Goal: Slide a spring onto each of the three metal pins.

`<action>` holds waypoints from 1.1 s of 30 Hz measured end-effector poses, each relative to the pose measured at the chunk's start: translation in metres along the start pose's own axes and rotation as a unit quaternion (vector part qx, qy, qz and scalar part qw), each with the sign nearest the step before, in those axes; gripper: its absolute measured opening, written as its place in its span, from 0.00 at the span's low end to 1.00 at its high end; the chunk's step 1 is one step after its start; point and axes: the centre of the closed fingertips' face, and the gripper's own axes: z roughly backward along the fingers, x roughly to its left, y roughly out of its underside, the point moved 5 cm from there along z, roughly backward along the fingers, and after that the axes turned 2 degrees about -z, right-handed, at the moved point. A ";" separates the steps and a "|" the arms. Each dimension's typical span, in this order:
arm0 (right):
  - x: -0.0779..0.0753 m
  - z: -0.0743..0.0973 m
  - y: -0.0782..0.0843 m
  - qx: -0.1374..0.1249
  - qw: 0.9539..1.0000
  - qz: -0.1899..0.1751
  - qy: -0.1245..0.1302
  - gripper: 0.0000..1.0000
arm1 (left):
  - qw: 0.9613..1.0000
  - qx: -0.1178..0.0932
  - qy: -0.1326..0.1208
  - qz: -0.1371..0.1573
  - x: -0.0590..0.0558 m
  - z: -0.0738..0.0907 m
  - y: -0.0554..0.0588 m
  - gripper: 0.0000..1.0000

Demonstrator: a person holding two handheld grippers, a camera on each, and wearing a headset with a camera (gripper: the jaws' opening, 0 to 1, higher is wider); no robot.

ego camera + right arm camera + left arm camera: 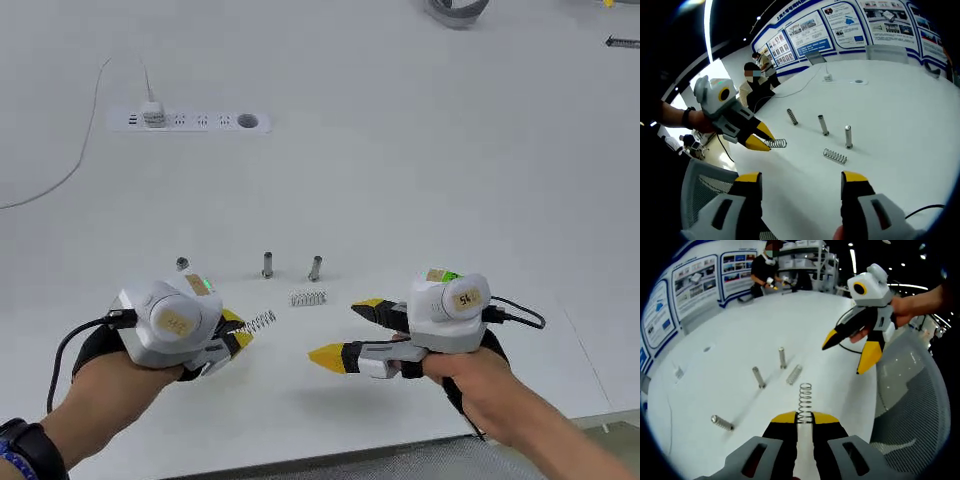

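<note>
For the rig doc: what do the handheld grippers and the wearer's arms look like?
Both, left gripper and right gripper: rounded white-grey bodies, black jaws with yellow tips, green light on top, round tan sticker (right one reads 54), black cable. Dark wristband on the left wrist.

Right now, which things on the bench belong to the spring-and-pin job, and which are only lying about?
For the job: held spring in the left gripper; loose spring; middle pin; right pin; left pin, already wearing a spring.
Lying about: power strip; white plug in it.
</note>
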 end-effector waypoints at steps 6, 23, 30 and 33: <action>0.002 0.001 -0.002 -0.007 1.000 -0.007 -0.010 0.58 | 1.000 -0.007 0.011 -0.019 -0.010 0.000 -0.013 0.10; 0.016 0.002 -0.010 -0.020 0.998 -0.027 -0.061 0.33 | 0.997 -0.022 0.045 -0.051 -0.037 -0.008 -0.034 0.10; 0.021 0.002 -0.008 -0.015 0.996 -0.038 -0.078 0.29 | 0.996 -0.026 0.053 -0.060 -0.045 -0.009 -0.039 0.10; 0.021 0.002 -0.006 -0.011 0.996 -0.041 -0.080 0.27 | 0.996 -0.028 0.057 -0.065 -0.048 -0.009 -0.041 0.10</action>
